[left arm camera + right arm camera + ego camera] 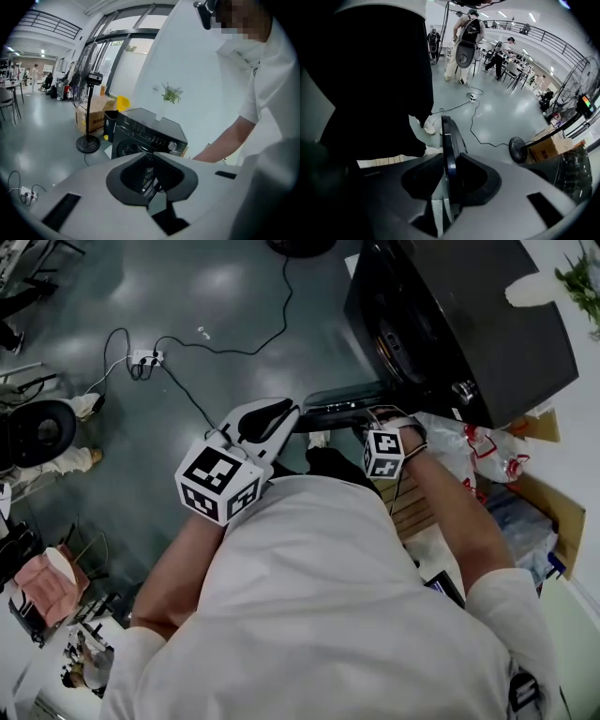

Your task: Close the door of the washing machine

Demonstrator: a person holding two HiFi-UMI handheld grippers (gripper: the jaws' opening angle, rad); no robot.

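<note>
A big open hall with a glossy grey floor (216,306), tall windows (117,51) on one side and a railed gallery (562,35) overhead. Against the white wall (197,61) stands the black washing machine (487,324); its round door (342,409) hangs open, swung out toward the person and seen edge-on from above.

The person leans over it with both arms out. The right arm reaches down, and the right gripper (375,420) points steeply at the floor; its 2 jaws are closed on the door's dark rim, a pad against each face. The left gripper (284,414) tilts gently downward toward the machine, just beside the door's outer edge; its jaws stand a narrow slit apart with nothing between them.

The person's own dark trouser leg (370,70) stands just beside the door. A pedestal fan (88,140) and a cardboard box (91,118) sit to one side of the machine; crumpled plastic bags (473,451) lie on the other. A black cable (262,334) trails across the floor to a white power strip (145,358); a small plant (171,93) shows behind the machine's top.
</note>
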